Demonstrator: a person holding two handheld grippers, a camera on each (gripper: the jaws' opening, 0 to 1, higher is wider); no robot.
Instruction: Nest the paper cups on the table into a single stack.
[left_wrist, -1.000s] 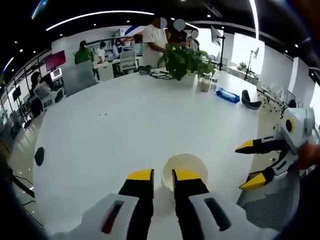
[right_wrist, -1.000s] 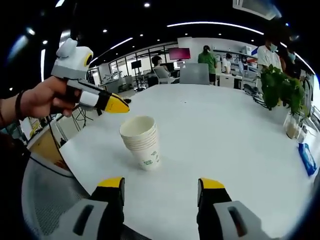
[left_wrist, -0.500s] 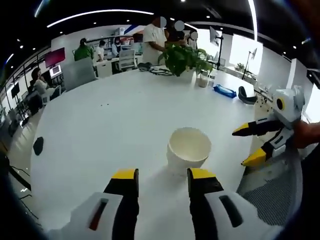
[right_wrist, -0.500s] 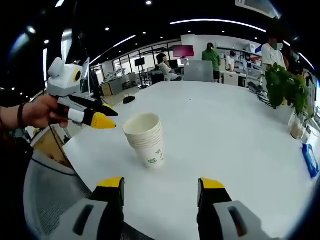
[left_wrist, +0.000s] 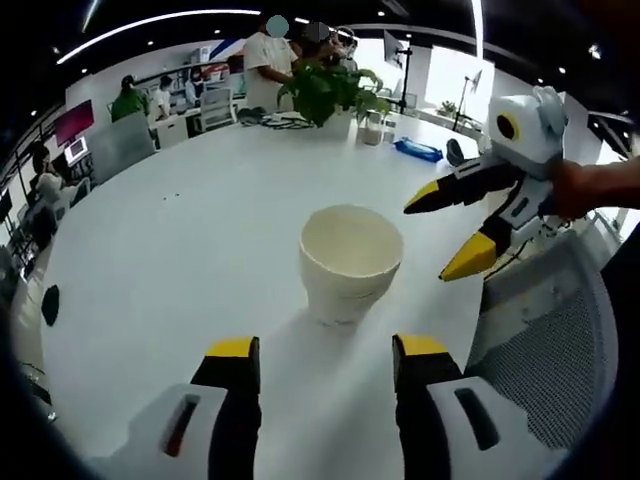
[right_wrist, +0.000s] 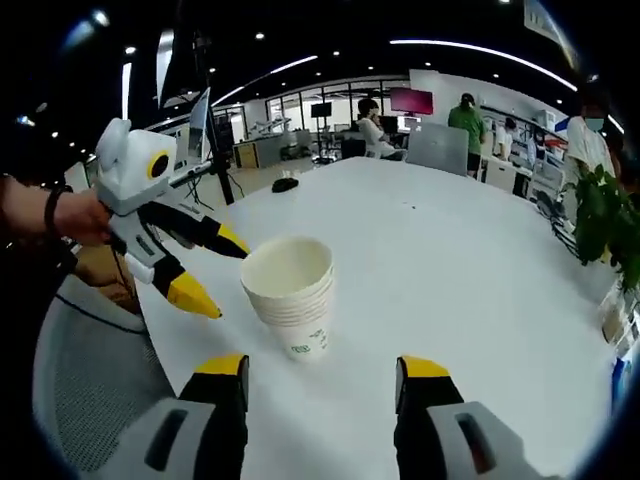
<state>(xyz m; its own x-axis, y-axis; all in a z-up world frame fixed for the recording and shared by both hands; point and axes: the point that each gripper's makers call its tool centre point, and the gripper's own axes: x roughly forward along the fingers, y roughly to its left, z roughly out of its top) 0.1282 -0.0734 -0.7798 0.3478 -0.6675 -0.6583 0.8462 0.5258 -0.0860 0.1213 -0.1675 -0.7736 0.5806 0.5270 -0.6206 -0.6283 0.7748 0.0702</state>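
Note:
A stack of nested white paper cups (left_wrist: 350, 262) (right_wrist: 292, 294) stands upright on the white table (left_wrist: 180, 240) near its edge; a small green logo marks the lowest cup. My left gripper (left_wrist: 328, 352) is open just short of the stack, nothing between its yellow-tipped jaws. In the right gripper view it comes in from the left as the left gripper (right_wrist: 205, 268), open beside the stack. My right gripper (right_wrist: 322, 372) is open too, a short way from the cups. It also enters the left gripper view as the right gripper (left_wrist: 448, 232), open and held by a hand.
A grey mesh chair (left_wrist: 540, 340) (right_wrist: 90, 380) stands at the table's near edge. A potted plant (left_wrist: 328, 88), a jar and a blue packet (left_wrist: 415, 150) sit at the far end. A dark object (right_wrist: 285, 184) lies near another edge. People stand and sit at desks beyond.
My left gripper has opened wider and backed off from the cup stack, which now stands free. Both views have shifted; the grippers now flank the stack more closely.

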